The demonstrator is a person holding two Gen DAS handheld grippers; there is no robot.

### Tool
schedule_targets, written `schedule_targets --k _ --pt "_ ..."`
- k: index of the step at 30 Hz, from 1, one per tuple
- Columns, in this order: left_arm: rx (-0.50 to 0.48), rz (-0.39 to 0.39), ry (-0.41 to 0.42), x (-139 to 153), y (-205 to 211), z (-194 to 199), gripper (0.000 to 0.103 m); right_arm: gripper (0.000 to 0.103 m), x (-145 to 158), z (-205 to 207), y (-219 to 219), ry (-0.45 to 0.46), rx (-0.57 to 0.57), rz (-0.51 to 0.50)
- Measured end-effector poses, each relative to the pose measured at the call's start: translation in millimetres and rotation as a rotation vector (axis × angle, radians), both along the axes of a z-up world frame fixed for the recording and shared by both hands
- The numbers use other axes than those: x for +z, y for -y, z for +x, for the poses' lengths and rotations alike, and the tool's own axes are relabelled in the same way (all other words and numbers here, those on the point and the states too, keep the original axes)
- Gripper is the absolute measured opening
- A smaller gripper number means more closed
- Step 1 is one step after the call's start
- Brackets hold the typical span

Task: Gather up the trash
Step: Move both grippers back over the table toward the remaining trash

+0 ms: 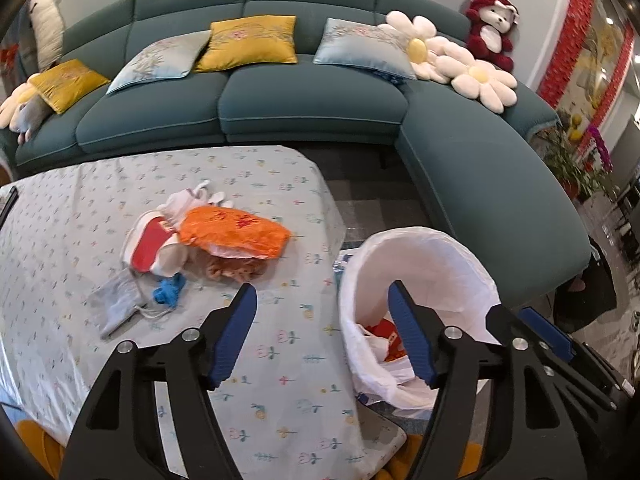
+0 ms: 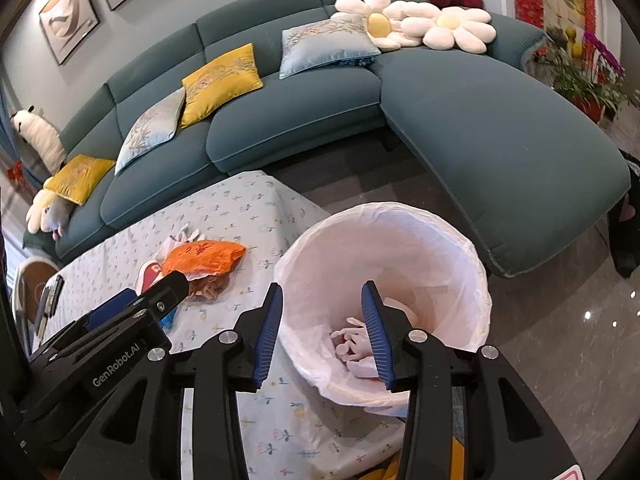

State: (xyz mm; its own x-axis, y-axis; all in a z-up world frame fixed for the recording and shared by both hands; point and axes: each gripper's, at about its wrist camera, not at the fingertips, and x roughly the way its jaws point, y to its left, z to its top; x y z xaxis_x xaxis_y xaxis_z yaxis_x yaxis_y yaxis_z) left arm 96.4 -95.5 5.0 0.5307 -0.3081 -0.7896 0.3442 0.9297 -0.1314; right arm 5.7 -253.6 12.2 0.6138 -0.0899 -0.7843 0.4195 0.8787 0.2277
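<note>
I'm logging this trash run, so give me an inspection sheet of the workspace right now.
Surface: table under a floral tablecloth.
Job's things: white-lined trash bin beside the table, wrappers already inside; orange plastic bag, red-and-white packaging, blue scrap left on the cloth.
Clutter: grey sock-like cloth.
Grippers: left gripper and right gripper open, empty.
Cables: nothing seen.
Surroundings: teal sofa with cushions, red plush bear, potted plants.

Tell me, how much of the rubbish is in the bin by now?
Partly done. The white-lined bin already holds crumpled wrappers. Nothing is in hand: the left gripper and right gripper both have open, empty jaws. Left on the table: the orange bag and the scraps around it.
</note>
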Motion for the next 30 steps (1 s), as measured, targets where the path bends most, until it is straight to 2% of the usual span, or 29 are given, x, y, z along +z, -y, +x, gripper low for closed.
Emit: schedule_targets --k 5,9,13,17,22,30 --pt "0.049 -0.01 -0.002 1 -32 4 0.066 0.045 7 6 -24 0.0 0.039 -0.019" --pt "0.1 -0.014 0.004 0 -60 7 0.073 0.046 9 13 -45 -0.004 0.074 -0.03" --pt "0.144 -0.014 -0.004 -2 -87 12 0.073 0.046 10 22 -67 -0.008 0.112 -0.04" --pt "0.187 -0.014 -0.009 -5 -112 16 0.076 0.052 10 31 -92 -0.014 0.151 -0.055" --pt "0.237 -0.007 -0.018 -11 -143 23 0.082 0.052 5 43 -121 -0.032 0.197 -0.064" --pt "0.328 -0.006 -0.063 -36 -195 36 0.086 0.053 -13 66 -164 -0.079 0.27 -0.077"
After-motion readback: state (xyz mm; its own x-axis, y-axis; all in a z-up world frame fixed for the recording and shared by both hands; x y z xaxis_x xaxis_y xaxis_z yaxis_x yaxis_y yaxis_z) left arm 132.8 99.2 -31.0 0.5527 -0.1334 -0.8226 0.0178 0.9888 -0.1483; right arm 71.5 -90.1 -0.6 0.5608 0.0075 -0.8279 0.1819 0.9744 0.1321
